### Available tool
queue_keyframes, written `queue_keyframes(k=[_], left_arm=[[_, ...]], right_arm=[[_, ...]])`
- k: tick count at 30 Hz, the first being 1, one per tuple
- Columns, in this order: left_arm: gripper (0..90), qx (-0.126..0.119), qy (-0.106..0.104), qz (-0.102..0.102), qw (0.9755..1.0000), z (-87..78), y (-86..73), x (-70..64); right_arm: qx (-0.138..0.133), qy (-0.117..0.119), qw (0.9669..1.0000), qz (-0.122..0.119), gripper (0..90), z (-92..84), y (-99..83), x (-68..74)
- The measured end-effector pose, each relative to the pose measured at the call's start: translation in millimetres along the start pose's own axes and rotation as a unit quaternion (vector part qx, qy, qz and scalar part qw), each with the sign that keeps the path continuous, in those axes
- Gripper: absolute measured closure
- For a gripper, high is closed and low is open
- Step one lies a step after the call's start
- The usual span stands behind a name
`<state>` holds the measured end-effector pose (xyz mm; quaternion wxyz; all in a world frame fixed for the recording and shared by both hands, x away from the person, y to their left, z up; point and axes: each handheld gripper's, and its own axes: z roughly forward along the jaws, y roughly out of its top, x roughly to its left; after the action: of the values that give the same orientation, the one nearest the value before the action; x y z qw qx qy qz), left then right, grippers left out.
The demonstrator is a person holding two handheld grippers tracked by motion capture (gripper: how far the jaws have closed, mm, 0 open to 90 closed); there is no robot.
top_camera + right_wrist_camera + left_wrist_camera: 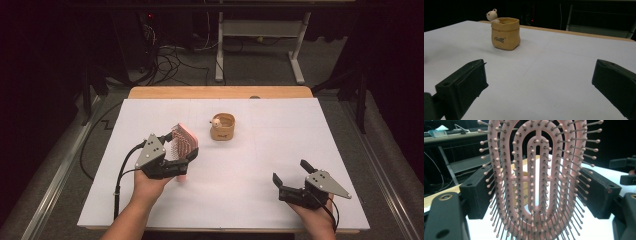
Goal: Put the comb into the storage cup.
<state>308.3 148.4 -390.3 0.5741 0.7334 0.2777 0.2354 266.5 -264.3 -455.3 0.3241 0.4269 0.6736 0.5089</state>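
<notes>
A pink plastic hairbrush with an oval, slotted head and ball-tipped bristles [183, 141] is held by the left gripper [186, 150], left of centre on the white tabletop [250, 170]. In the left gripper view the brush head [536, 180] is seen upright between the two black jaws, which are pressed against its edges on either side, so the grip is a fairly wide one, set by the width of the head. The bristles are turned toward that camera. In the high view the brush is seen lifted above the tabletop, with its handle end pointing down toward the surface just beside the left hand [150, 182].

A small tan pot shaped like a paper sack, with a little cream bear figure on its rim [223, 126], is found at the middle of the tabletop, toward the far side, standing upright and near the brush but apart from it. In the right gripper view the pot [505, 33] is seen ahead and to the left, with dark lettering on its front.

The right gripper [291, 175] is held low over the near right part of the tabletop, well apart from the pot. Its jaws are spread wide, and nothing is held between them.
</notes>
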Motion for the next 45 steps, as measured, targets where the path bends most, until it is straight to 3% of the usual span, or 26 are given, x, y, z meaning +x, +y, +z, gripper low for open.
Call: queue_keyframes(k=[5,10,19,23,35,45], left_arm=[[20.0,-0.002,-0.007,0.006,1.0,0.0,-0.3,-6.9],[20.0,-0.005,-0.022,-0.004,0.9997,0.0,0.5,-8.2],[19.9,-0.015,-0.033,-0.016,0.9992,-1.8,1.4,-6.8],[19.9,-0.016,-0.031,-0.015,0.9993,-1.4,1.4,-5.9],[19.9,-0.015,-0.032,-0.012,0.9993,-0.3,-0.5,-6.6],[19.9,-0.016,-0.037,-0.013,0.9991,0.5,-0.2,-9.6]], right_arm=[[0.002,0.007,1.0,-0.001,0.2,0.4,0.8,2.0],[0.001,0.02,0.9998,-0.006,0.7,1.4,3.1,7.6],[-0.003,0.051,0.9987,-0.009,2.0,7.2,12.9,28.2],[-0.003,0.073,0.9972,-0.014,6.4,14.5,22.2,36.1],[-0.017,0.114,0.9929,-0.03,5.4,36.1,57.3,63.1],[-0.044,0.148,0.9876,-0.027,9.3,37.7,83.0,81.3]])
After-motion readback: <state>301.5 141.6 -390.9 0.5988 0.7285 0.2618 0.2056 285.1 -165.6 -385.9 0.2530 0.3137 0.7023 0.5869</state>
